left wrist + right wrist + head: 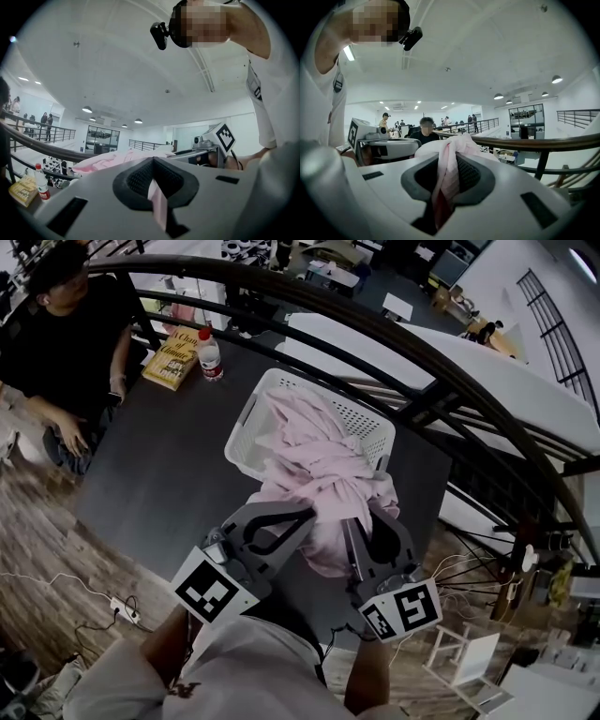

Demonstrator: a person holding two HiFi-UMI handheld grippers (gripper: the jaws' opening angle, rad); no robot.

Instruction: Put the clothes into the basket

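Note:
A pale pink garment point(319, 465) hangs bunched between both grippers, and its far part lies over the white perforated basket point(246, 432) on the dark table. My left gripper point(302, 514) is shut on a fold of the cloth at its near left edge; in the left gripper view a thin pink strip point(158, 202) is pinched between the jaws of the left gripper point(154, 187). My right gripper point(361, 524) is shut on the near right edge. The right gripper view shows a thicker pink fold point(446, 180) clamped in the right gripper point(447, 177). The basket's inside is mostly hidden by cloth.
A yellow book point(171, 358) and a red-capped bottle point(209, 354) stand at the table's far left. A person in black point(66, 343) sits at the left side. A dark curved railing point(450, 381) runs behind and to the right of the table point(150, 484).

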